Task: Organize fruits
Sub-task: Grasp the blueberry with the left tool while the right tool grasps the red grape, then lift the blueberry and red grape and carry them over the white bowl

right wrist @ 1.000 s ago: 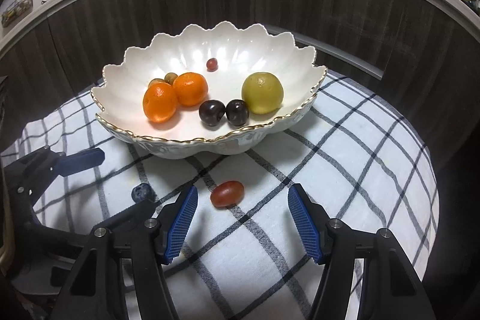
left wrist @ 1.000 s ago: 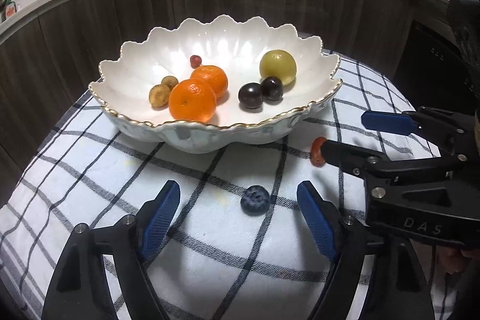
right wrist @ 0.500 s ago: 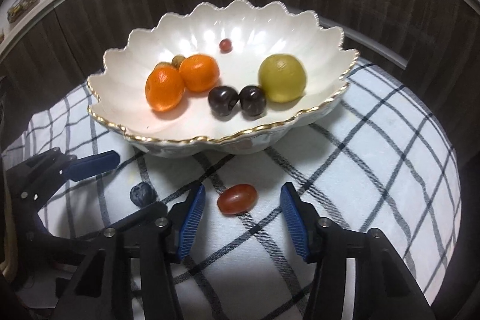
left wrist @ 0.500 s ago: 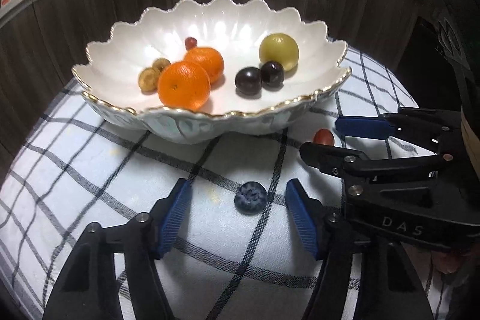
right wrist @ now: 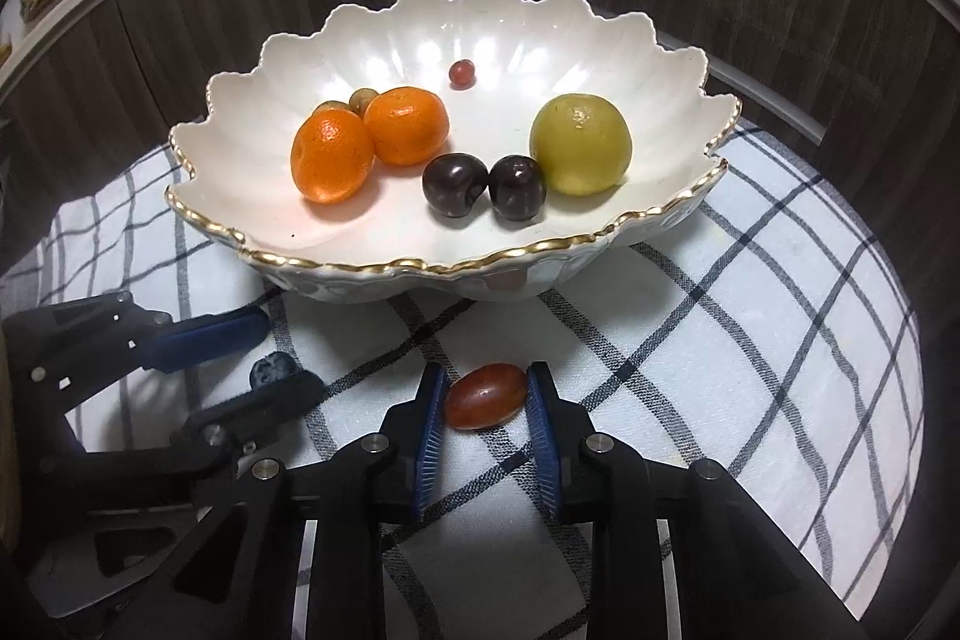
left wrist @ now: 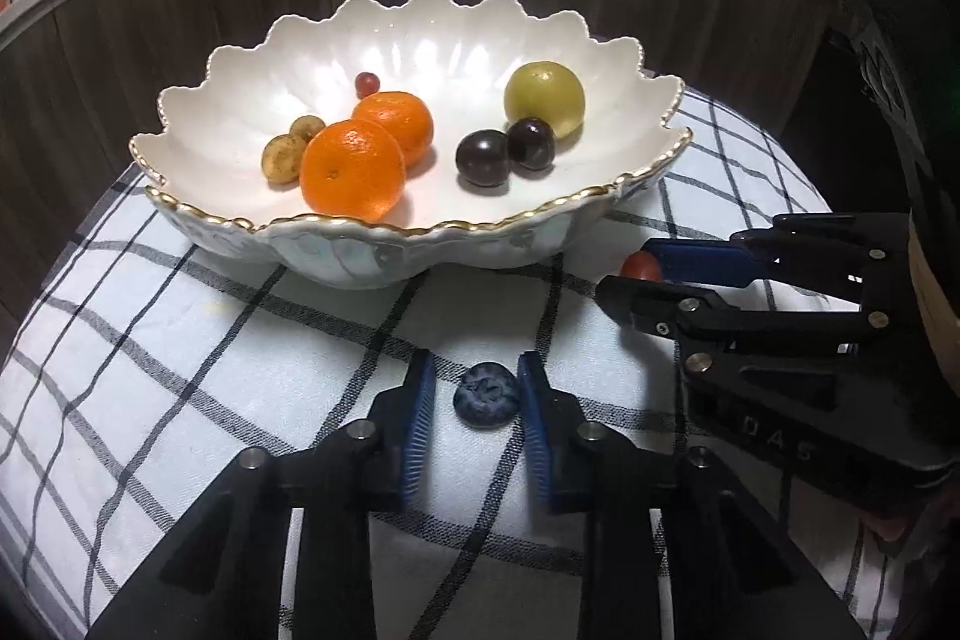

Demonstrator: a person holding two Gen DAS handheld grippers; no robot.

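Blue pads on your left gripper (left wrist: 471, 415) flank the small, round, dark-blue blueberry (left wrist: 486, 395). Its jaws are closing; the pad on one side meets the berry, while a thin strip of cloth shows between the berry and the other pad. The berry lies on the white cloth with black check lines (left wrist: 180, 376) that covers the surface.

Your right gripper (right wrist: 485, 421) has the oval, glossy, red grape tomato (right wrist: 485, 396) between its blue pads. These jaws are closing too, and both pads look to be on the fruit, which sits on the cloth. In the left wrist view, that gripper reaches in beside your left jaws, with only the tip of the red fruit visible past its nearer finger.

Just beyond both pairs of jaws stands the wide, white, scalloped ceramic bowl with a gold rim (right wrist: 420, 268). Inside it lie two orange mandarins (right wrist: 372, 142) touching each other, two small tan-brown round fruits (left wrist: 288, 148) behind them, two dark, shiny cherries (right wrist: 483, 187) side by side, a yellow-green round fruit (right wrist: 581, 144) against the cherries, and a tiny red berry (right wrist: 462, 71) alone toward the far wall.
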